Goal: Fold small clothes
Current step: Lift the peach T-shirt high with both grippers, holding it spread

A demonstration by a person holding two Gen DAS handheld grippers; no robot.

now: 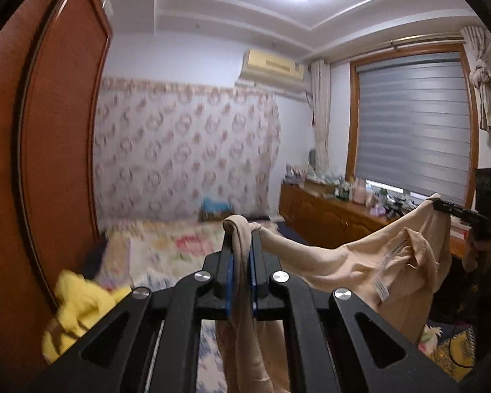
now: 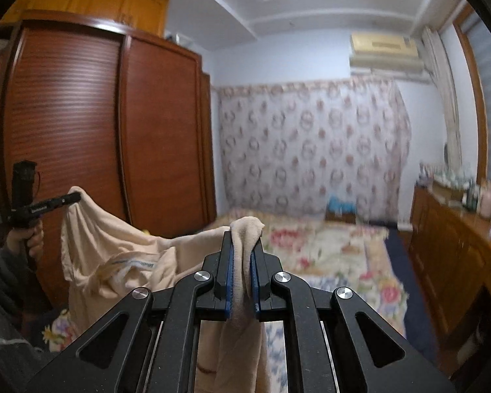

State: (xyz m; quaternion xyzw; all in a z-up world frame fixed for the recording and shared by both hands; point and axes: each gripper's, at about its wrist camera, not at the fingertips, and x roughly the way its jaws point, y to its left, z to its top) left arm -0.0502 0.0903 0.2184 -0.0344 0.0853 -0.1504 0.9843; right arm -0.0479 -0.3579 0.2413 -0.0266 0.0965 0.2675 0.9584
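A beige garment (image 1: 370, 262) hangs in the air, stretched between both grippers above the bed. My left gripper (image 1: 242, 239) is shut on one corner of it, cloth bunched between the blue pads and draping down. My right gripper (image 2: 244, 242) is shut on the other corner of the beige garment (image 2: 114, 255). In the left wrist view the right gripper (image 1: 442, 204) shows at far right, held by a hand (image 1: 474, 245). In the right wrist view the left gripper (image 2: 72, 198) shows at far left, held by a hand (image 2: 29, 239). A white care label (image 1: 384, 275) faces out.
A bed with a floral cover (image 2: 327, 255) lies below. A yellow garment (image 1: 78, 308) sits on it at left. A brown wardrobe (image 2: 114, 131) stands to the left, a wooden dresser (image 1: 337, 216) with small items under the window (image 1: 412, 137) to the right.
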